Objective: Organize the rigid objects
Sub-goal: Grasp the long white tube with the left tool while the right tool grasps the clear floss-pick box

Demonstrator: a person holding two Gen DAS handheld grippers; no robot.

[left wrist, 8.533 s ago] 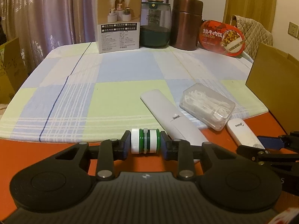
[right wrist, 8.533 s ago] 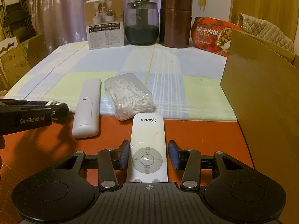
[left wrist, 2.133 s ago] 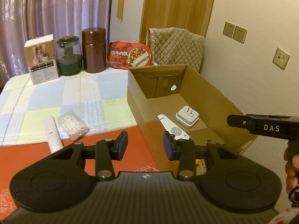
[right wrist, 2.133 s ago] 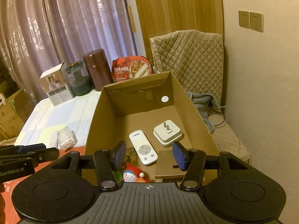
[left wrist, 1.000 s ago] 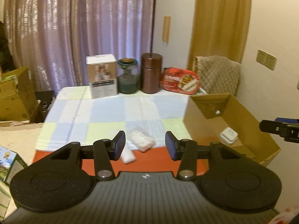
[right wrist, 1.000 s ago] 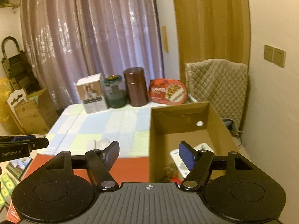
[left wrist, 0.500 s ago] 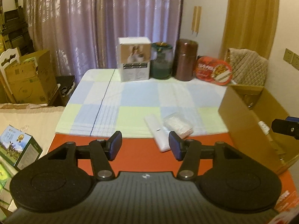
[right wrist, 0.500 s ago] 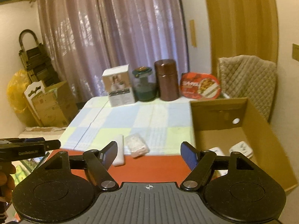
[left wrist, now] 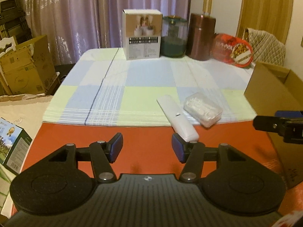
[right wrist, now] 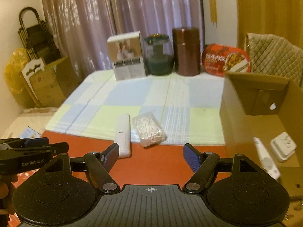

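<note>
While both tools hang above the red tabletop (left wrist: 147,136), the left tool (left wrist: 146,149) has its jaws spread wide with nothing between them, and the right tool (right wrist: 151,158) is likewise wide apart and holds nothing. Ahead, a white case (left wrist: 177,117) lies partly on the checked cloth (left wrist: 121,87) and partly on the red surface, with a clear box of floss picks (left wrist: 203,109) just beside it on its right. At the right edge stands a cardboard box (right wrist: 246,124); inside it lie a white remote (right wrist: 266,158) and a white plug adapter (right wrist: 283,148), near each other. Along the far edge stand a white carton (left wrist: 142,34), a green jar (left wrist: 174,36), a brown canister (left wrist: 200,36) and a red food bowl (left wrist: 233,50).
</note>
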